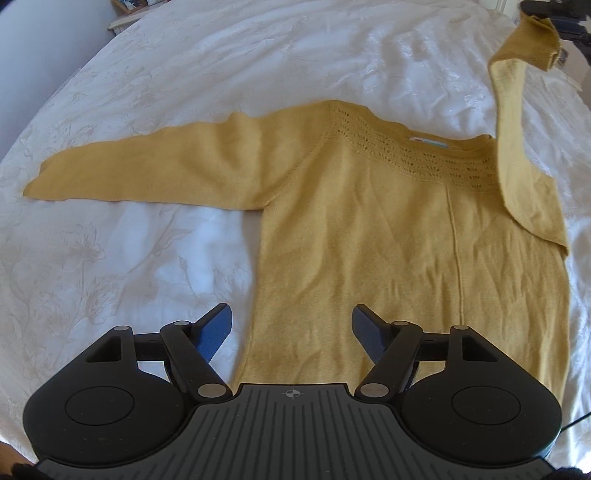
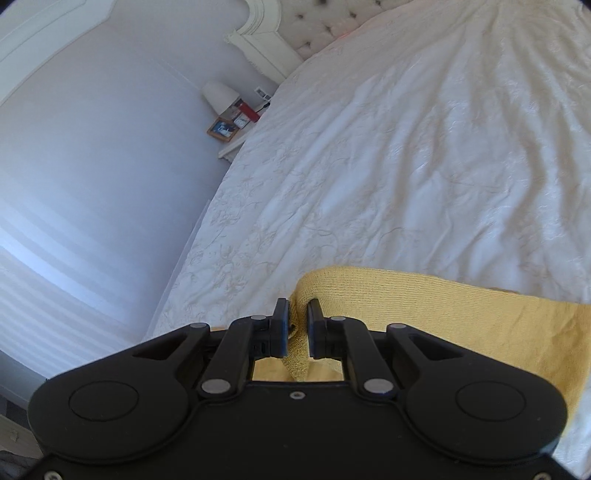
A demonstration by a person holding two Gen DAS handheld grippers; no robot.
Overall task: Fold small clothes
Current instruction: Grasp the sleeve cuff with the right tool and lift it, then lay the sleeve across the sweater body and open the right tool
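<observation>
A mustard-yellow knit sweater (image 1: 369,221) lies flat on the white bedspread (image 1: 147,74), neck away from me. Its left sleeve (image 1: 129,173) stretches out flat to the left. Its right sleeve (image 1: 513,129) is lifted off the bed, with my right gripper (image 1: 554,55) shut on the cuff at the top right. In the right wrist view, my right gripper (image 2: 297,325) pinches the yellow cuff (image 2: 369,291) between its jaws. My left gripper (image 1: 291,332) hovers open above the sweater's lower left edge, holding nothing.
The white bedspread (image 2: 406,166) fills most of both views. A bedside table (image 2: 236,144) with a lamp (image 2: 219,96) and picture frames stands by the wall at the bed's far side, next to a tufted headboard (image 2: 332,18).
</observation>
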